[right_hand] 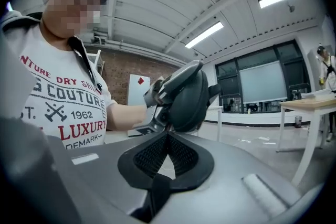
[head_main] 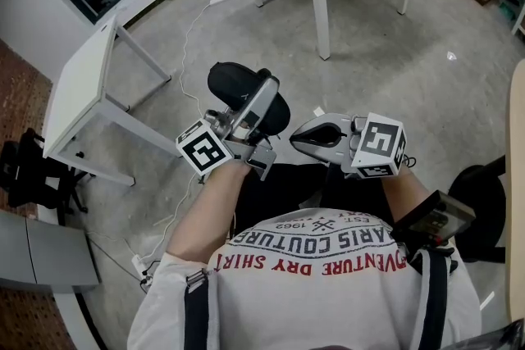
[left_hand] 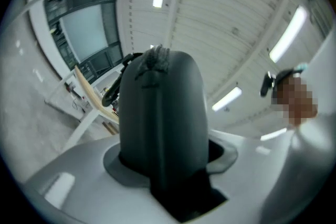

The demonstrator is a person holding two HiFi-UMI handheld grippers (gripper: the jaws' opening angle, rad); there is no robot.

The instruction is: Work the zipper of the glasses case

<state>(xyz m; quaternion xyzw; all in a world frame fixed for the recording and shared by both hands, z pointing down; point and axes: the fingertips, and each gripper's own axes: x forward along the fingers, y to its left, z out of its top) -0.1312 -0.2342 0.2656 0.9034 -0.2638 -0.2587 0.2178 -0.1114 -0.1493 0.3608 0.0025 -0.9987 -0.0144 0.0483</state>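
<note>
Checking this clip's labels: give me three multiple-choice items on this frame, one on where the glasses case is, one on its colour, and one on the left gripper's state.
1. Where is the glasses case?
A. On the wooden table
B. Held above the floor in the left gripper
C. Lying on the floor

2. What colour is the glasses case?
A. Black
B. Red
C. White

3. The left gripper is:
A. Open and empty
B. Shut on the glasses case
C. Out of view

Key:
1 B: the head view shows it raised in the jaws, off the floor.
2 A: its shell is black in the head view.
3 B: in the left gripper view the case fills the space between the jaws.
</note>
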